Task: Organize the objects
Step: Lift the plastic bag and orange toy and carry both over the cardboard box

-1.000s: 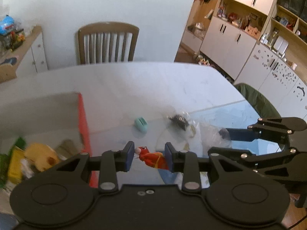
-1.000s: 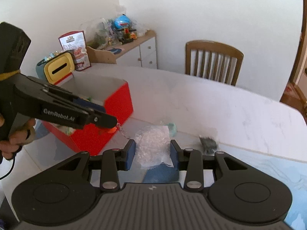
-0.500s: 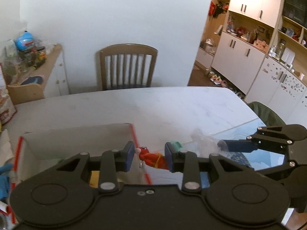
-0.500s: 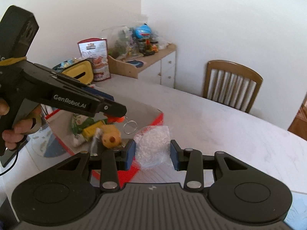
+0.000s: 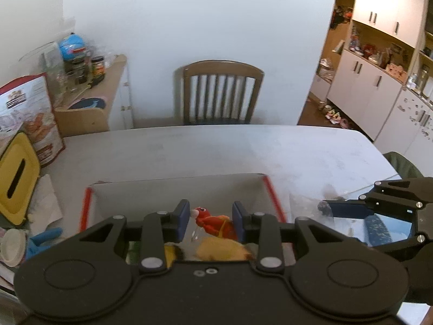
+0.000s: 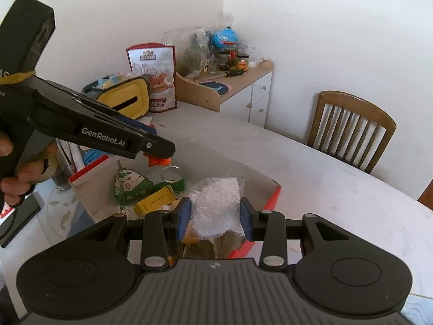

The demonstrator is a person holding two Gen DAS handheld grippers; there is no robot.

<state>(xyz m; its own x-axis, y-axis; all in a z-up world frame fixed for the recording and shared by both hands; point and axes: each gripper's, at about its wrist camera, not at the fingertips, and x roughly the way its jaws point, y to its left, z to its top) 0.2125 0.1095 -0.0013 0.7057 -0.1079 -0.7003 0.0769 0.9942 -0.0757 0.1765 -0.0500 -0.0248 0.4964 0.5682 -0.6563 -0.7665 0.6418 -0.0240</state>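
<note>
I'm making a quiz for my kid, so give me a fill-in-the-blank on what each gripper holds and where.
1. The left gripper holds a small ____ toy figure.
2. The right gripper holds a clear ____ of white beads.
3. Both grippers hover above the open red ____.
4. A metal ____ dangles under the toy figure.

Missing words: red; bag; box; ring

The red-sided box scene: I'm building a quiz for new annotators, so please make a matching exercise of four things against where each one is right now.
Things:
1. red toy keychain
2. clear bag of white pellets
3. yellow box
4. wooden chair

Places:
A. lying inside the red-sided box
B. at the far side of the table
C. in the left tool
D. in the right tool

Pairs: 1-C, 2-D, 3-A, 4-B
</note>
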